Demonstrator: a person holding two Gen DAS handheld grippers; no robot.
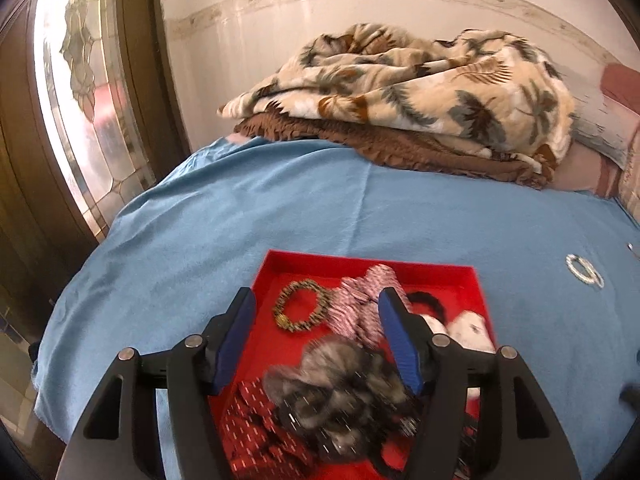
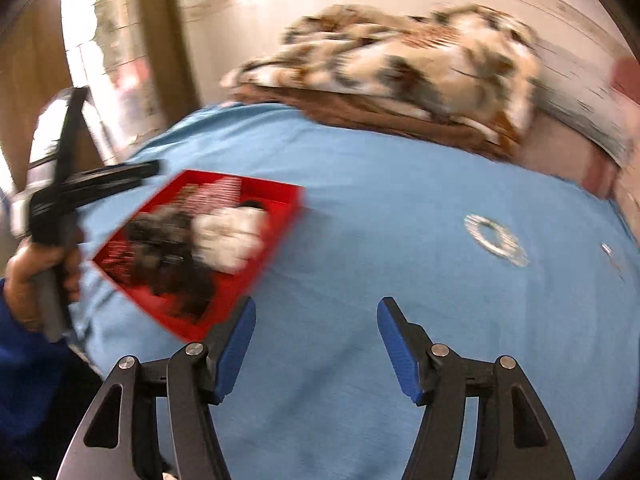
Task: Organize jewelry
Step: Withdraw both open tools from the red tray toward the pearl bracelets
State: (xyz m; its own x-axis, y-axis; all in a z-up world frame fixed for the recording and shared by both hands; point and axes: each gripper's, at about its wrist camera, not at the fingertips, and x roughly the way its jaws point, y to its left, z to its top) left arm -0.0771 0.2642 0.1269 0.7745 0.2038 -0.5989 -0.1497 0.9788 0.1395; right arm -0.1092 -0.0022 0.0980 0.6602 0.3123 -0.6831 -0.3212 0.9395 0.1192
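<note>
Right wrist view blurred; tray contents there indistinct. Red tray [image 1: 476, 292] on blue cloth [image 1: 224, 216], near edge cut off: gold bracelet [image 1: 302, 306], scrunchies. Silver bracelet [image 2: 496, 240] on cloth, well apart. Left gripper [image 1: 316, 308] over tray, right gripper [image 2: 316, 316] over cloth: jaws apart, empty.

A bed's blue cover [image 1: 240, 216] carries a red tray [image 1: 478, 292], silver bracelet [image 1: 584, 271] and folded blankets [image 1: 420, 92].

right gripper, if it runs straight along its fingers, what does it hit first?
Probably bare blue cloth. The right gripper is open with nothing between its fingers. The red tray sits off to its left and the silver bracelet ahead-right; depth is unclear in the blur.
</note>
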